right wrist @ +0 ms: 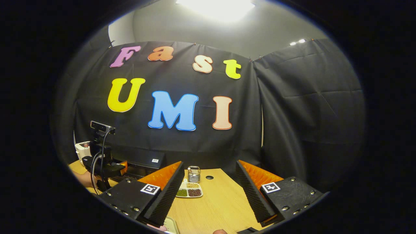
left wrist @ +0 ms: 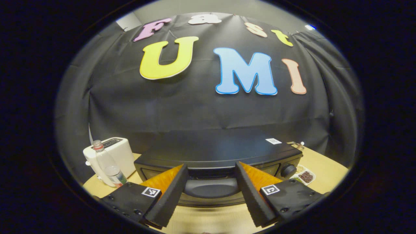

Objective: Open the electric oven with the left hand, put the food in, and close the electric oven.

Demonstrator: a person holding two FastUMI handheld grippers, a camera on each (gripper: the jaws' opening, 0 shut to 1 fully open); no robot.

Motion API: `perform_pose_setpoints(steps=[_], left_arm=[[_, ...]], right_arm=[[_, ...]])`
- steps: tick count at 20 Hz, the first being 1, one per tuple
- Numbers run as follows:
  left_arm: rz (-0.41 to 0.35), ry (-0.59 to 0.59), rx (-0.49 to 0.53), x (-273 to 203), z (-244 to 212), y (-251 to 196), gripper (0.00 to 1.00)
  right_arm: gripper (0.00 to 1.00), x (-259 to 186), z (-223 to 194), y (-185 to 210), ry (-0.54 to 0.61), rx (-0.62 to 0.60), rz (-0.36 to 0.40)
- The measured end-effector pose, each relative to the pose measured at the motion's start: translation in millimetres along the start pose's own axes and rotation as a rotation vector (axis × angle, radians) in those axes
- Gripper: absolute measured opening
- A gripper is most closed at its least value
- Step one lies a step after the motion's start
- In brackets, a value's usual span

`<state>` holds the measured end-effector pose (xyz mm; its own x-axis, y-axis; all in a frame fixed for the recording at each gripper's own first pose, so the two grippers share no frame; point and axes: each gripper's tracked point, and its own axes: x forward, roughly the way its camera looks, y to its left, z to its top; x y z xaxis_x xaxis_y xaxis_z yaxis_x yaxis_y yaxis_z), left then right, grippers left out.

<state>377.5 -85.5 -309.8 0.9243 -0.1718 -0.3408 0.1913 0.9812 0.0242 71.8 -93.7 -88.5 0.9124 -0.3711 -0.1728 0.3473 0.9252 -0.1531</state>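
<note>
The black electric oven (left wrist: pixel 214 149) stands on the wooden table straight ahead in the left gripper view, its door shut. Its curved handle (left wrist: pixel 211 189) lies low between the fingers of my left gripper (left wrist: pixel 211 166), which is open and close to the oven front without pressing on it. A round knob (left wrist: pixel 288 169) sits at the oven's right. My right gripper (right wrist: pixel 209 163) hangs open over the table with nothing between its fingers. A small white divided dish (right wrist: pixel 189 191) of grains and beans lies beyond it. The oven (right wrist: pixel 143 164) and the left gripper (right wrist: pixel 102 167) appear at the left.
A white toaster (left wrist: pixel 112 152) and a plastic bottle (left wrist: pixel 109 167) stand left of the oven. A small metal holder (right wrist: pixel 194 174) stands behind the divided dish (left wrist: pixel 304 176). A pale plate edge (right wrist: pixel 171 226) shows under my right gripper's left finger. Black cloth walls close in behind.
</note>
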Motion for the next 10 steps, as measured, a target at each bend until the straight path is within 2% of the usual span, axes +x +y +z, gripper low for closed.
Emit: perform_pose_setpoints(steps=[10], left_arm=[[0.013,0.023,0.003,-48,-24,-4,0.96]], right_arm=[[0.98,-6,-1,1,0.000,0.015,0.054]])
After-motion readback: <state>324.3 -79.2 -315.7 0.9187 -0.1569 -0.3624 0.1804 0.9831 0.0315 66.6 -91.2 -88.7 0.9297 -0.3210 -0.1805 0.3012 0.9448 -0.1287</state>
